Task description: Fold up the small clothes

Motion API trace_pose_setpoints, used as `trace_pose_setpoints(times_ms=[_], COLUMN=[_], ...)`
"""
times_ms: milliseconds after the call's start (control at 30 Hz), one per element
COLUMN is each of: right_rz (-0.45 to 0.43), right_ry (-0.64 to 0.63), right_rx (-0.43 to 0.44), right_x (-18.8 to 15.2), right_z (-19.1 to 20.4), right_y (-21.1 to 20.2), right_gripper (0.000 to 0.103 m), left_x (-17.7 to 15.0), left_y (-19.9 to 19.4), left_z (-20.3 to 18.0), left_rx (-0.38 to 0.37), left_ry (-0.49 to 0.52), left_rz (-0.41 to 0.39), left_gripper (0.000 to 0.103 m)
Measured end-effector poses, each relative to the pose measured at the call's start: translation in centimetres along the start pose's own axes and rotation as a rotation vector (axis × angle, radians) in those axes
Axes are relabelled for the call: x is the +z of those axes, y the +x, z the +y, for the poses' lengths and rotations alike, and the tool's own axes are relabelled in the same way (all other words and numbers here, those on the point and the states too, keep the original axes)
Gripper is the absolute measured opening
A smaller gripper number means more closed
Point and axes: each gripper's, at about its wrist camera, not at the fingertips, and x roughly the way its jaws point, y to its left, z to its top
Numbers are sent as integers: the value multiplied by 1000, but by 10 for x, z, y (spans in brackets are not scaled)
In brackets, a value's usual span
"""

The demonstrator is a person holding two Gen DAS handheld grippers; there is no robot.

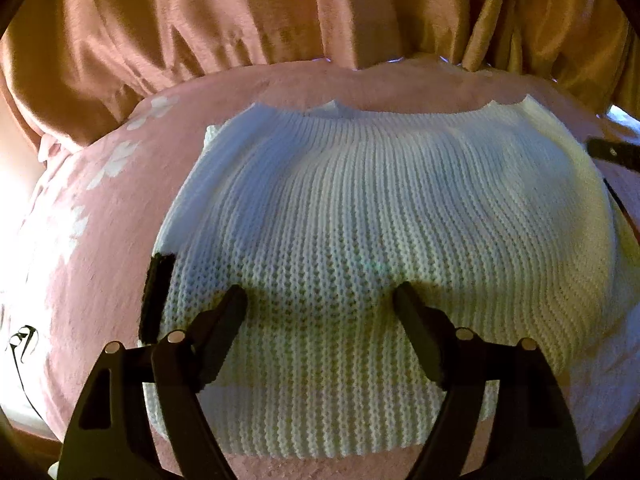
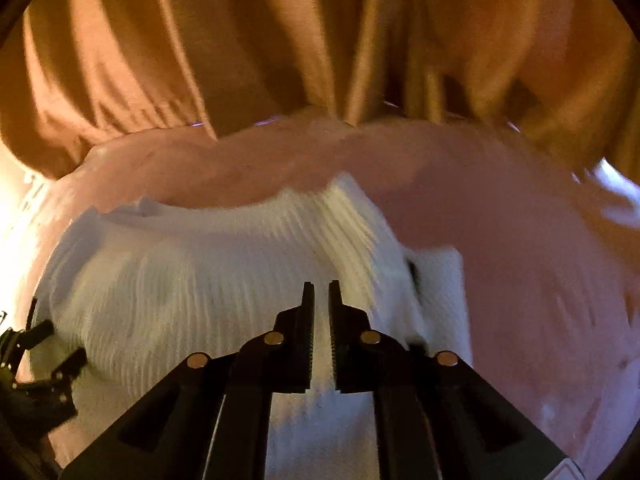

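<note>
Sweater [image 1: 360,220], white knit, flat under left tool [image 1: 320,296], spread wide, empty; right tool [image 2: 321,292] nearly closed, grip unclear, for folding.

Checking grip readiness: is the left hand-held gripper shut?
No, the left hand-held gripper stands wide open over the white knit garment.
</note>
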Motion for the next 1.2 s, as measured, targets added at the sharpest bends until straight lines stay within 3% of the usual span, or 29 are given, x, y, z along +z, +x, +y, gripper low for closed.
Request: trace_pose_setpoints(times_ms=[33, 67, 100, 167, 367, 433, 467, 500, 533, 633, 767, 833, 933, 1033, 1200], right_rz=[-5, 1, 15, 48, 108, 119, 113, 102, 80, -13, 59, 12, -57, -45, 19], right_ry=[-13, -15, -10, 5, 46, 47, 43, 62, 73, 73, 60, 64, 27, 18, 35], right_rx=[-10, -12, -15, -28, 14, 40, 65, 92, 101, 87, -51, -32, -9, 17, -97], right_x=[10, 16, 20, 27, 29, 27, 27, 29, 31, 45, 44, 36, 5, -37, -95], right_z=[4, 3, 1, -7, -24, -23, -22, -21, -21, -22, -31, -26, -7, 6, -3], right_y=[12, 21, 27, 42, 72, 80, 78, 74, 68, 50, 69, 47, 2, -23, -37], right_gripper=[9, 16, 31, 45, 47, 43, 12, 4, 4, 4, 4, 5, 9, 9, 11], left_x=[2, 4, 7, 16, 56, 66, 68, 71, 75, 85, 95, 94, 87, 76, 55], left_y=[0, 0, -1, -1, 23, 43, 48, 53, 56, 64, 77, 66, 43, 23, -2], left_z=[0, 0, 0, 3, 34, 47, 51, 53, 54, 58, 61, 60, 51, 38, 13], left_rx=[-1, -3, -5, -1, 21, 0, 4, 19, 35, 61, 87, 81, 58, 28, 10], left_ry=[-4, -4, -4, 2, -56, -103, -112, -111, -99, -77, -85, -83, -62, -48, -2], left_rz=[0, 0, -3, -20, -39, 1, 0, -2, -11, -25, 4, -13, -42, -52, -56], left_gripper=[77, 77, 77, 79, 81, 77, 72, 68, 63, 62, 62, 61, 63, 66, 69])
